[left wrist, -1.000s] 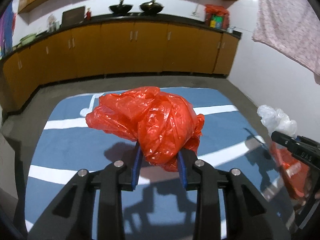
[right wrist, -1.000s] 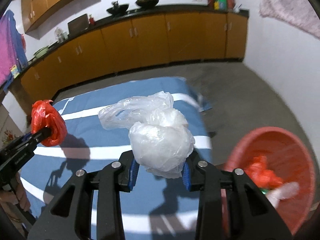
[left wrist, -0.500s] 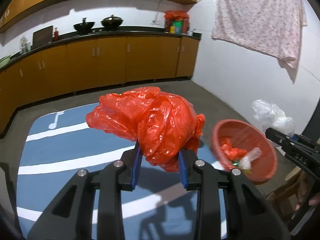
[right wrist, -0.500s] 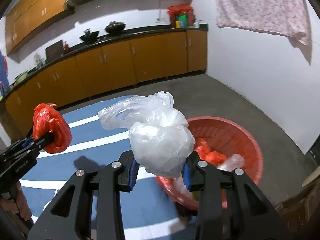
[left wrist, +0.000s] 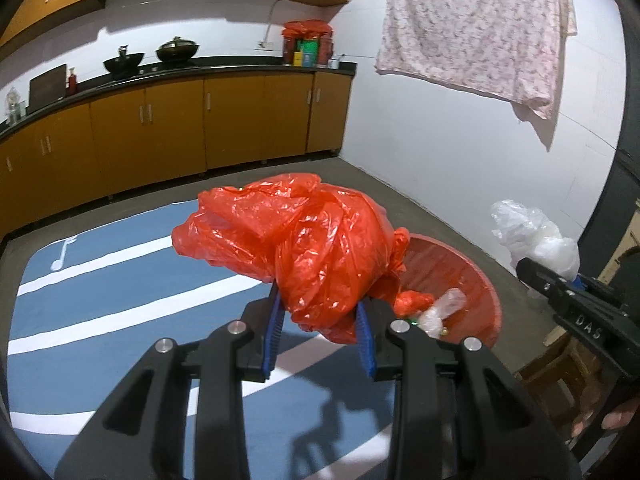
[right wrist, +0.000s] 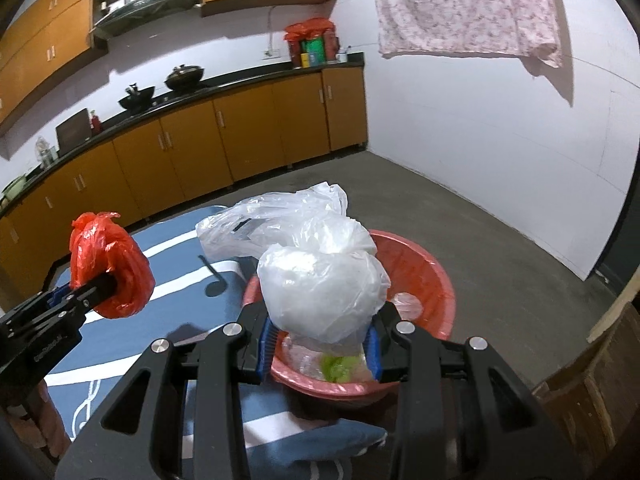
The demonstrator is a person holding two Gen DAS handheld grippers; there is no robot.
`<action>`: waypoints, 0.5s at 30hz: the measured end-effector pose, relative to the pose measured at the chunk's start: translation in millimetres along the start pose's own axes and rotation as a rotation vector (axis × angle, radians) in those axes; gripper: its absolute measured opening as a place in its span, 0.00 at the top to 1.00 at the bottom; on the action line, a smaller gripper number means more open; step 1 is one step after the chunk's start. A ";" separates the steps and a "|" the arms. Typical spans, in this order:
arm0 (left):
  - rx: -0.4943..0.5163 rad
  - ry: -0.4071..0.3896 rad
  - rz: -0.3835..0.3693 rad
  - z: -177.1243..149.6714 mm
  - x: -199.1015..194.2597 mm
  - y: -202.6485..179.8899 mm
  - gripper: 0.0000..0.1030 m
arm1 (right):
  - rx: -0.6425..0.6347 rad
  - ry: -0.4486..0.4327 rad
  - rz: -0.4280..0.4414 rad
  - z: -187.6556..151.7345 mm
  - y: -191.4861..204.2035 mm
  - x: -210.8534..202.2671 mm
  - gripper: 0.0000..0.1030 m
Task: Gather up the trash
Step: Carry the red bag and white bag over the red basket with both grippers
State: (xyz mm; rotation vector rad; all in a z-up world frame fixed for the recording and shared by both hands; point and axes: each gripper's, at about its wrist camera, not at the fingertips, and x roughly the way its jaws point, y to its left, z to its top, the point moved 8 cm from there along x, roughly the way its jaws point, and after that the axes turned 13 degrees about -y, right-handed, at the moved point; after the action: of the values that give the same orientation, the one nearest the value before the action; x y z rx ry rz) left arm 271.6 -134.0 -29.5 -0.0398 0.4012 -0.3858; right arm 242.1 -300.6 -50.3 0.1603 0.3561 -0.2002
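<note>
Trash here is two crumpled plastic bags, each pinched in a gripper above a red basin (right wrist: pixel 436 280). The left gripper (left wrist: pixel 322 334) has its blue pads pressed into a red bag (left wrist: pixel 304 248), and the right gripper (right wrist: pixel 320 344) squeezes a white bag (right wrist: pixel 320 280) the same way. The basin sits on the grey floor (right wrist: pixel 500 240) at the edge of a blue rug (left wrist: pixel 120 280) with white stripes, and already holds red scraps, clear plastic and something green.

Around them run orange cabinets (left wrist: pixel 160 128) under a dark counter (left wrist: pixel 200 70) with two black woks (left wrist: pixel 176 48), a red-covered bundle (left wrist: pixel 307 42) at the counter's end, and a flowered cloth (left wrist: pixel 480 28) hanging on the white wall. A wooden crate (right wrist: pixel 592 392) stands just beside the basin.

From the left wrist view the red bag covers much of the basin's near side; from the right wrist view the white bag hides its middle. What the green item is cannot be made out. Fingertips (left wrist: pixel 600 424) of a hand show at the lower right edge, mostly cut off.

A second ago the basin was barely in the left view and off to the right in the other; both bags have since swung over it, grips unchanged.
</note>
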 end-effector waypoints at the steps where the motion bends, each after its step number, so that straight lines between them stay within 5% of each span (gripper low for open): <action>1: 0.003 0.001 -0.008 0.0 1.7 -5.7 0.69 | 0.003 0.001 -0.008 -1.4 -3.5 0.5 0.65; 15: 0.013 0.049 -0.083 -8.4 38.5 -50.2 0.68 | 0.072 0.026 -0.051 -14.4 -36.0 11.8 0.65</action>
State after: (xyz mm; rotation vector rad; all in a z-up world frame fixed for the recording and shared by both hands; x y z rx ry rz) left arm 283.1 -194.6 -45.9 -0.0346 0.4466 -0.4715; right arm 240.2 -334.7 -72.2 0.2250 0.3797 -0.2616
